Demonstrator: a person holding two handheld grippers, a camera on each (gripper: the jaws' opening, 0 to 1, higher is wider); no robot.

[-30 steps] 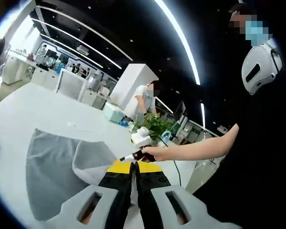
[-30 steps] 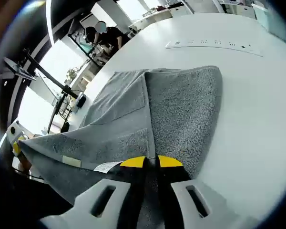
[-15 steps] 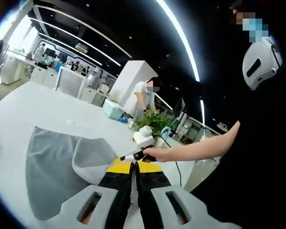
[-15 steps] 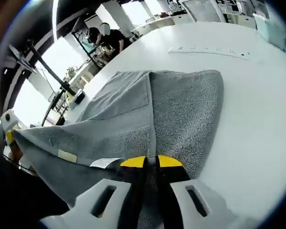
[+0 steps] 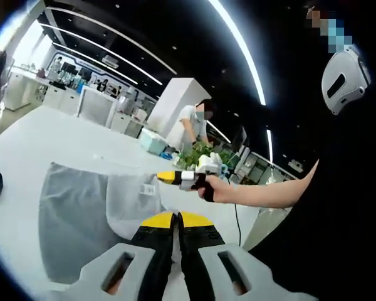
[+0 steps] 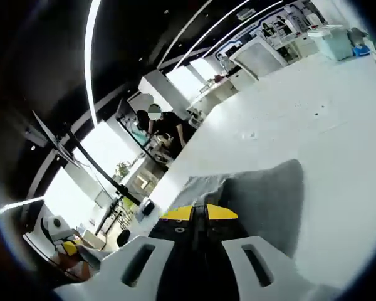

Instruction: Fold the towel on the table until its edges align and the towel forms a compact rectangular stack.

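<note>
A broad white table with a smooth matte top spreads under both views, reaching back toward white counters and shelving. On it lies the grey towel, a soft terry cloth with a fine looped nap; part of it rests flat on the tabletop while its near portion is lifted off the surface and curves up into folds. In the right gripper view the towel shows as a rounded grey hump with a coarser pile and a hemmed band running along one fold.

The left gripper, black-jawed with yellow tips and a pale grey moulded body, has its jaws pressed together with a thin pale edge of the towel pinched between them, the cloth hanging away to the left of the tips. The right gripper, of the same make, has its yellow tips clamped together over a raised fold of the towel, grey cloth bulging just beyond and to the right of them.

In the left gripper view the right gripper comes in from the right, carried by a hand, holding a towel corner aloft where a small white label hangs.
</note>
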